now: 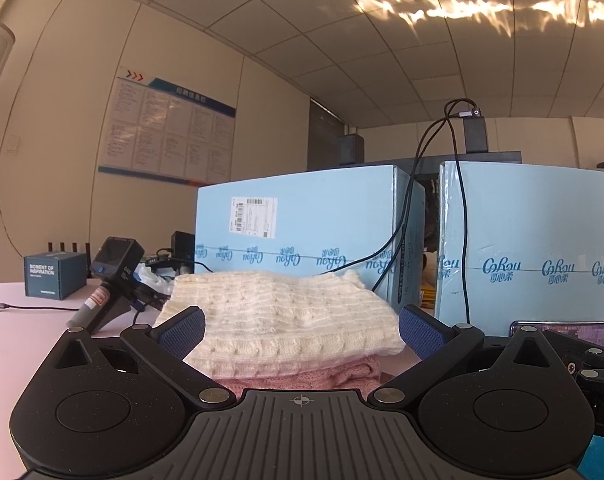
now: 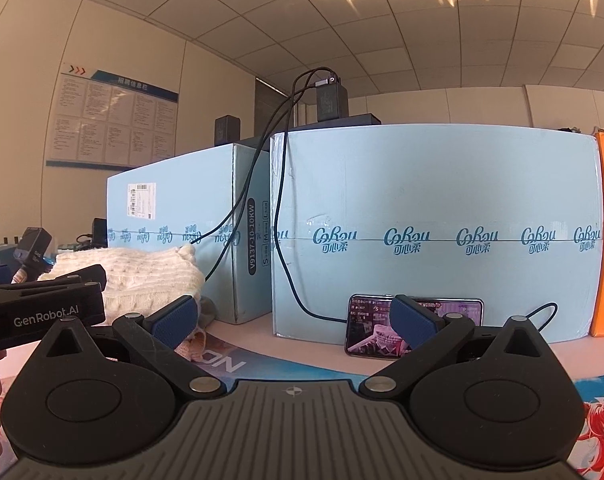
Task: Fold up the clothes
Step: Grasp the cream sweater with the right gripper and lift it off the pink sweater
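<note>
Pale blue cartons point(image 1: 309, 236) wall the far side of the table point(image 1: 18, 336). Left tool point(image 1: 302, 330) stands released, blue pads flanking a folded cream sweater point(image 1: 278, 312) stacked on a pink knit point(image 1: 333, 376), perhaps brushing its edges. Right tool point(image 2: 296, 320) gapes empty before a propped phone point(image 2: 457, 320).

Two sweaters point(image 1: 282, 320) (stacked), two boxes point(image 2: 433, 232).

A cream cable-knit sweater point(image 1: 286, 316) lies on a pink knit garment point(image 1: 321, 376) before light-blue boxes point(image 1: 309, 232).
</note>
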Demonstrator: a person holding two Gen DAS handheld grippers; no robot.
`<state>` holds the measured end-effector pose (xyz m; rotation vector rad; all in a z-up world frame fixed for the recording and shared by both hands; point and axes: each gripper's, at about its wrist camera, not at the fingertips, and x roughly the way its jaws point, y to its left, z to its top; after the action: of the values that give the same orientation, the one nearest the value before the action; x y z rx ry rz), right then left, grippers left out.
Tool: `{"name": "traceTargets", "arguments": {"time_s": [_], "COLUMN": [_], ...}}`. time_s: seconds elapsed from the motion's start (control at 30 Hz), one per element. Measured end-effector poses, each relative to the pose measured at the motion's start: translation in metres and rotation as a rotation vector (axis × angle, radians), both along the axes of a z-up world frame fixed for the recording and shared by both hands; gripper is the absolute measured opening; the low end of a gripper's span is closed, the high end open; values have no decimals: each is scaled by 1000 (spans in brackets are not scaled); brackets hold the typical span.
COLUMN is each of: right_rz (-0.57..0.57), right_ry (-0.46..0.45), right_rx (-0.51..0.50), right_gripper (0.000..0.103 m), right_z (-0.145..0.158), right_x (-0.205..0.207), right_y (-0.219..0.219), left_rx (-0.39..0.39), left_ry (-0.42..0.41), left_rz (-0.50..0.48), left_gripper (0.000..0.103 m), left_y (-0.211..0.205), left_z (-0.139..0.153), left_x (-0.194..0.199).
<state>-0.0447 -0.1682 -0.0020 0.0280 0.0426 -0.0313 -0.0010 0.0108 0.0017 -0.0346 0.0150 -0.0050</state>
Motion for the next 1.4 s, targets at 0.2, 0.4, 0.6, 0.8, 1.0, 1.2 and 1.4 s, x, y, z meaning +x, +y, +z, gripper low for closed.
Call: {"name": "traceTargets", "arguments": {"time_s": [0.2,0.4,0.6,0.8,1.0,1.2,1.4], "right_rz": [95,130,161,236,266,286,234], "right_ry": [36,78,172,251,330,353,380], "right_rx": [4,48,88,191,431,562,760], "right_gripper": [103,103,103,103,103,103,103], "right_z": [1,0,-1,5,17,16,-1], "right_x": [0,1,0,9,57,105,155], "right_y": [7,7,19,30,36,44,40], "left_rx": [-37,-124,-221,-221,-647,-962,-998], "left_ry": [-12,30,-44,-3,128,230,329], "left_rz": [-26,-91,-150,-112,-219,-373,-351], "left_gripper": [103,103,103,103,103,103,103], "left_y": [6,26,72,126,195,228,228], "left_z": [0,6,30,57,12,-40,-50], "left_x": [0,15,27,83,153,182,190]}}
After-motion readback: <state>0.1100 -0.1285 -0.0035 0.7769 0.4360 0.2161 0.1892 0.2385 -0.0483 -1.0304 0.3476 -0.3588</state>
